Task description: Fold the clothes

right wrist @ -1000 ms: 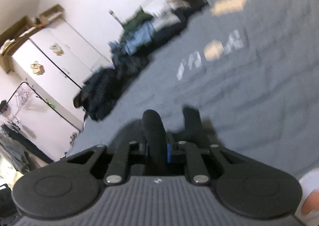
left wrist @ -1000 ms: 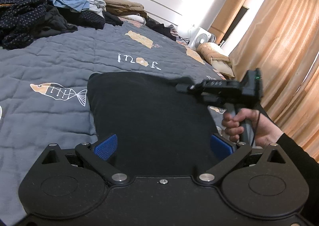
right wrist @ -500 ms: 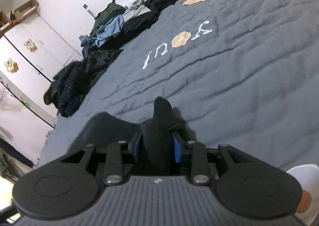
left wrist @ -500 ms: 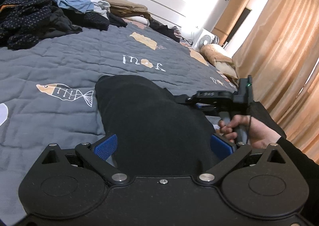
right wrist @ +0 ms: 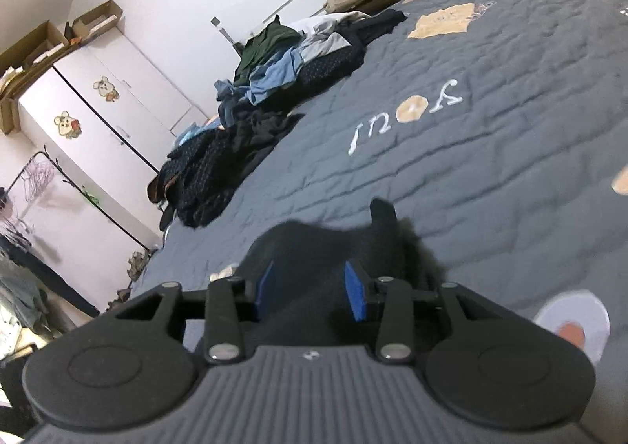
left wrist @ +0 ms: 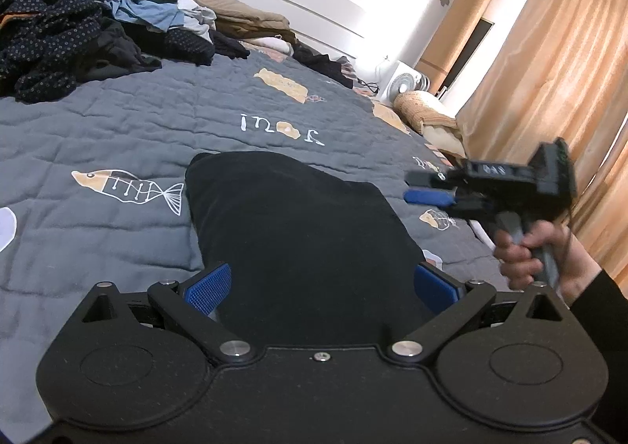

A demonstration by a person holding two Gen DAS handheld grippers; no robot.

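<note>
Bed (left wrist: 117,122) with a grey quilt, seen from both wrist cameras; a folded black garment (left wrist: 298,232) lies flat on its near half, one narrow end toward the middle of the quilt, the other reaching under the left gripper (left wrist: 322,283). Left gripper: jaws spread wide, one blue pad on each side of the garment's near end, neither visibly pressing the cloth. Right gripper (left wrist: 428,189): held by a hand (left wrist: 537,255) in a black sleeve, raised off the quilt just beside the garment's right edge. In the right wrist view its jaws (right wrist: 310,287) have just been opening and stand partly apart; black cloth shows between and below the pads, which do not press on it, and a small black tip of fabric sticks up beyond them.

Garment edges: the left edge runs straight past a fish print (left wrist: 129,185); the far end is rounded and stops short of the white lettering (left wrist: 282,128) on the quilt. Open quilt lies to the left of the garment and beyond it, up to the lettering and past it.

Far side of the bed: a pile of unfolded clothes (left wrist: 90,24), dark dotted, blue and green, along the wall, with tan folded items (left wrist: 251,18) beside it, all well apart from the garment. Right of the bed: a fan (left wrist: 404,81), a cushion (left wrist: 428,110) and curtains (left wrist: 549,63). The right wrist view shows a white wardrobe (right wrist: 106,106) beyond the pile.
</note>
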